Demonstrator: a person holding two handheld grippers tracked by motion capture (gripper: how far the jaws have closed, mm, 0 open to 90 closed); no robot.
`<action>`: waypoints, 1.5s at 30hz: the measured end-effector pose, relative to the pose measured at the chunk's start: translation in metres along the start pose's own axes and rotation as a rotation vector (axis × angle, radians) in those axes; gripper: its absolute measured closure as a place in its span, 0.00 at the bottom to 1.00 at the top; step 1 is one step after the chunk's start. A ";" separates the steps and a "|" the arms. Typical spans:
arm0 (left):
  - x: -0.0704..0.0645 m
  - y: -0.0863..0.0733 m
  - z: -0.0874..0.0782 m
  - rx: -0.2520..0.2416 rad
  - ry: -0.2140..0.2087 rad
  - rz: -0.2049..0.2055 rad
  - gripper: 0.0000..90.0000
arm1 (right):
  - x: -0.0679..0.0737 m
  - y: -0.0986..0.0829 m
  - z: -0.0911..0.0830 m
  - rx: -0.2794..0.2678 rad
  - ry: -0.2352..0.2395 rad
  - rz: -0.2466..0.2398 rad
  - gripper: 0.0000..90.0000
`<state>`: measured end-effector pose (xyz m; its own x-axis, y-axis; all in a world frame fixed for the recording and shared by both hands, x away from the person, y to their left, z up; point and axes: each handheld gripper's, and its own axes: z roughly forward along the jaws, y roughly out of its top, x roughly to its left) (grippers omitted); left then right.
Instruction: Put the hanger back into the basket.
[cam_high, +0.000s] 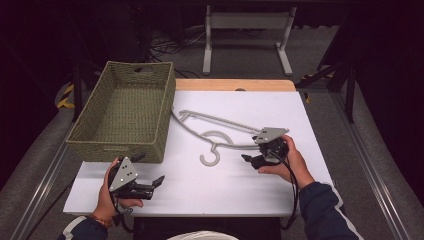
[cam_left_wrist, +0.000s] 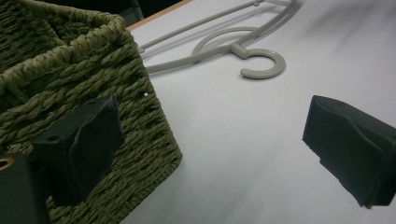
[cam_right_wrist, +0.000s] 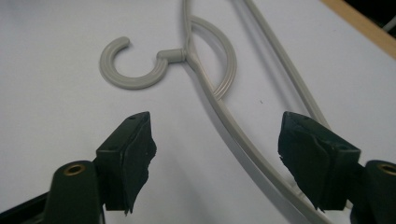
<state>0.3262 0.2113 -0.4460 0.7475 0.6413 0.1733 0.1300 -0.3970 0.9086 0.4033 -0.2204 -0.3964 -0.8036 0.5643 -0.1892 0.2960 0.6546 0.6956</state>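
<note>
The white surface fills the middle of the high view, and the woven green basket sits on it at about ten o'clock from centre, open side up, hanging a little past the surface's left edge. Just beside the basket's right wall lies the grey hanger, flat on the surface near centre, its arms running from roughly eleven o'clock toward four o'clock and its hook curling at about six o'clock of it. Over to the right tongs, held in the person's right hand at about four o'clock: jaws spread wide, nothing gripped, and in the right gripper view one arm of the hanger passes straight between the two black pads on the surface, with the hook lying at eleven o'clock ahead of them. Whether a pad touches the arm, I cannot tell. Down at seven o'clock the left tongs rest in the left hand, also gaping wide and holding nothing; in the left gripper view one pad sits against the backdrop of the basket's near corner, the other over bare surface, the hanger's hook well apart at one o'clock.
</note>
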 end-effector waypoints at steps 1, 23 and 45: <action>0.000 0.000 0.000 0.001 -0.001 -0.001 0.06 | -0.002 0.004 0.005 0.025 0.012 -0.015 0.33; 0.000 -0.002 -0.001 0.018 -0.023 -0.012 0.07 | -0.038 0.030 0.085 0.338 0.176 -0.020 0.79; 0.000 -0.003 0.001 0.034 -0.037 -0.017 0.09 | -0.024 0.038 0.075 0.306 0.143 -0.047 0.92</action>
<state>0.3260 0.2120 -0.4491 0.7682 0.6239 0.1434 0.1647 -0.4090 0.8975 0.4728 -0.1714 -0.4171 -0.8780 0.4676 -0.1023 0.3805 0.8114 0.4437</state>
